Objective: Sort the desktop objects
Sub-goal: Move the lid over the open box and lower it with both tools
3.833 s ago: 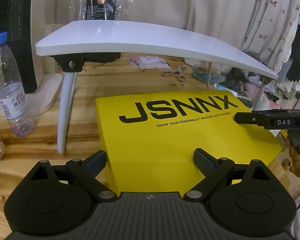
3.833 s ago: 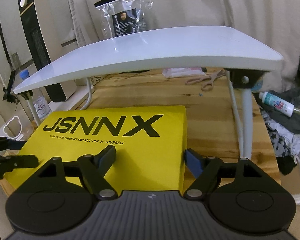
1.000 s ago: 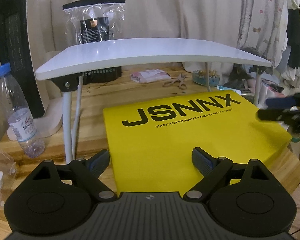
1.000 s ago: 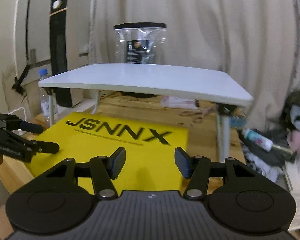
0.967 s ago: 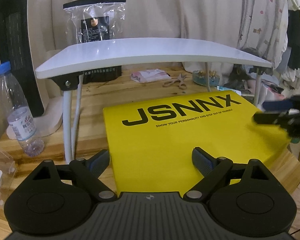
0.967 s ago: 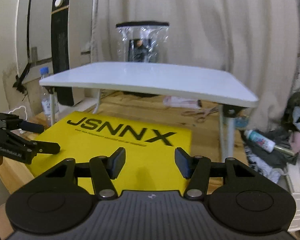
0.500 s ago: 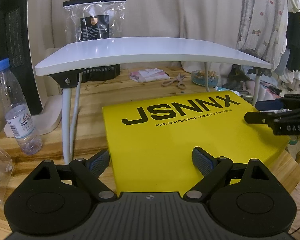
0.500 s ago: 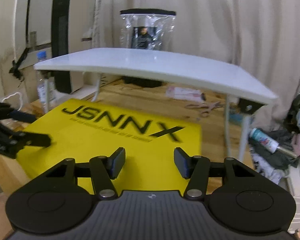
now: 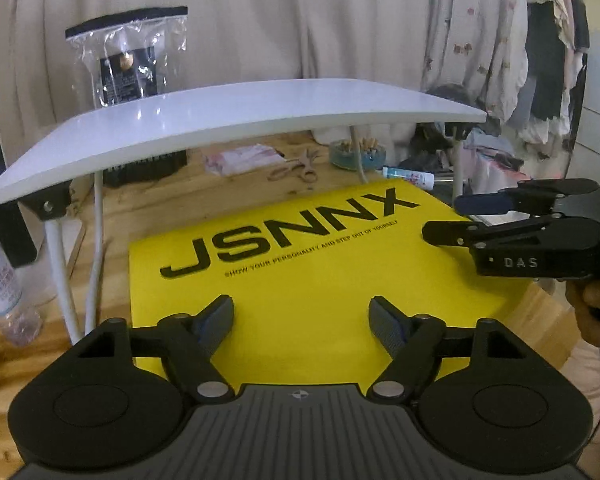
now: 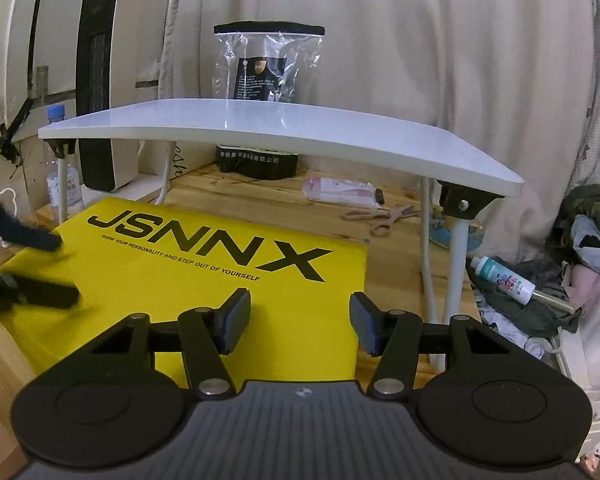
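A flat yellow box point(image 9: 311, 272) printed JSNNX lies on the wooden desk point(image 9: 172, 208), in front of a small white folding table point(image 9: 236, 116). It also shows in the right wrist view point(image 10: 204, 276). A clear plastic bag point(image 9: 128, 68) with a dark card stands on the white table; it also shows in the right wrist view point(image 10: 266, 68). My left gripper point(image 9: 301, 320) is open and empty above the box's near edge. My right gripper point(image 10: 300, 324) is open and empty over the box's right side; it shows in the left wrist view point(image 9: 439, 220) at the box's right edge.
Under the white table lie scissors point(image 10: 379, 216), a pink packet point(image 10: 339, 190) and a black box point(image 10: 256, 162). A water bottle point(image 9: 0, 292) stands left of the table leg. A dark heater point(image 10: 98, 76) stands at the back left. Clothes and a tube point(image 10: 503, 274) lie off the desk's right side.
Both grippers have shifted and turned a little over the yellow box and sit closer to it. The right gripper looms larger at the box's right edge. Both stay open and empty.
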### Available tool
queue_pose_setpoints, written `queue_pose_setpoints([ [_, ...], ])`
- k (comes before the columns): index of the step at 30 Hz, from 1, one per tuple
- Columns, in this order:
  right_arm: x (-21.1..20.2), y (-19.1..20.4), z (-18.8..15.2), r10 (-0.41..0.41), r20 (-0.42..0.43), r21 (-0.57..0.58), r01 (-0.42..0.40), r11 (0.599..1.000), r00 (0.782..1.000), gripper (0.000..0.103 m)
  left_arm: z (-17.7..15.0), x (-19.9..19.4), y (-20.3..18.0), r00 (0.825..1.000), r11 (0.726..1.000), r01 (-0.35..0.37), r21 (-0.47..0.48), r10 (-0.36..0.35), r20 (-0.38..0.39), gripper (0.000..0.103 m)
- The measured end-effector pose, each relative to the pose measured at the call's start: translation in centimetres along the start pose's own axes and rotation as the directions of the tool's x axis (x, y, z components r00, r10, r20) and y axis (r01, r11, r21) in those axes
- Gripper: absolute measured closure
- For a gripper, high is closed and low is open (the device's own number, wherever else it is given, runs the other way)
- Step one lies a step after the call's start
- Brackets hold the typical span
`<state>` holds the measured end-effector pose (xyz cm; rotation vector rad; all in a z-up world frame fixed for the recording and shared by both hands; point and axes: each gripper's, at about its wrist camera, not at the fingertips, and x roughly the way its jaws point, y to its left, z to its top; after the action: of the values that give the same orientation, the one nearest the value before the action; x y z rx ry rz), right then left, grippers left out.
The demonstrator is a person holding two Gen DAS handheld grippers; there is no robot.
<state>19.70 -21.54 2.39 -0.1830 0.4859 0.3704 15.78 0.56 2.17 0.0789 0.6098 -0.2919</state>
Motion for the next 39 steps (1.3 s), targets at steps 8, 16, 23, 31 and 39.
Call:
queue_pose_setpoints([
  [8,0.2,0.6,2.2,0.002,-0.019,-0.069,-0.003,0.998,1.0,0.047,0.5,0.9,-0.2,1.0,1.0,0.0,0.007,0.0,-0.008,0.021],
  [16,4.4,-1.1,4.6,0.005,-0.076,-0.038,-0.008,0.999,0.997,0.047,0.3,1.0,-0.2,1.0,1.0,0.001,0.012,-0.001,-0.001,0.02],
  [23,5.1,-1.6,4.2,0.025,-0.098,-0.004,-0.026,1.0,0.995,0.045,1.3,1.7,-0.7,1.0,1.0,0.011,0.01,-0.011,-0.016,0.021],
  [31,4.9,-1.5,3.9,0.023,-0.092,0.002,-0.023,1.0,0.995,0.043,2.1,3.2,2.5,0.994,0.989,-0.107,-0.098,0.107,-0.001,0.021],
  [39,4.9,-1.6,3.9,0.027,-0.084,0.009,-0.026,1.0,0.996,0.042,1.8,3.6,2.7,0.988,0.986,-0.154,-0.064,0.154,0.003,0.019],
])
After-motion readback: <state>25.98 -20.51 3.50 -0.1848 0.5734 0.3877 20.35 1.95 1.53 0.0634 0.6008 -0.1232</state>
